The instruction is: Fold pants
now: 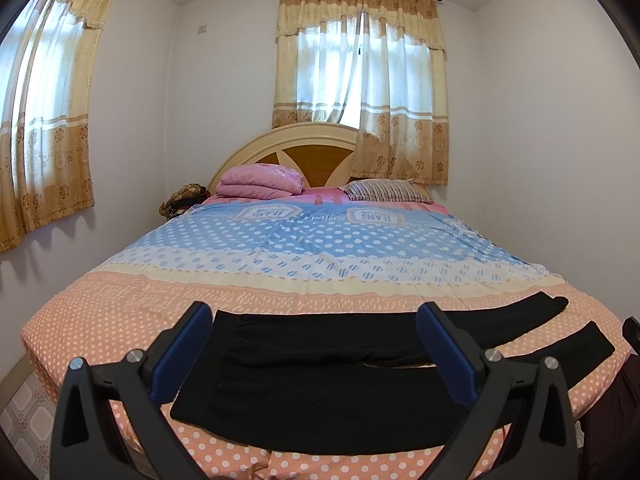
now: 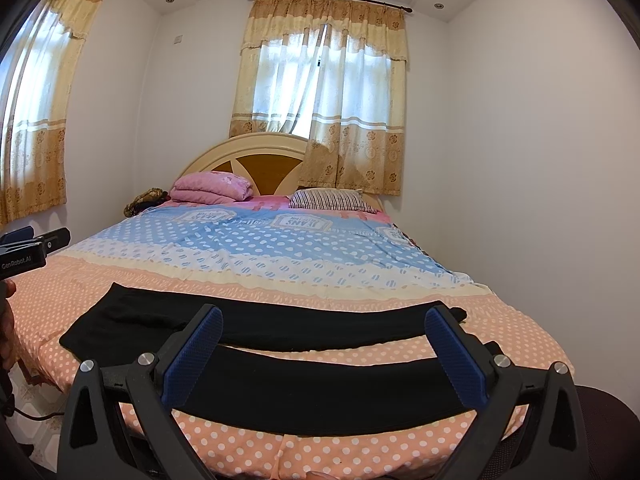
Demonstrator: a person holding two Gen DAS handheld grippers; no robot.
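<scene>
Black pants (image 1: 320, 384) lie flat across the foot of the bed, waist to the left, the two legs spread apart to the right. My left gripper (image 1: 314, 316) is open and empty, held above the waist end. My right gripper (image 2: 324, 320) is open and empty, held above the two legs (image 2: 328, 392). The left gripper's body also shows at the left edge of the right wrist view (image 2: 28, 250).
The bed (image 1: 280, 256) has a pink and blue dotted cover. A pink folded blanket (image 1: 260, 180) and a striped pillow (image 1: 384, 192) lie at the headboard. Walls stand close on the right (image 1: 560, 160); tiled floor (image 1: 28, 412) lies to the left.
</scene>
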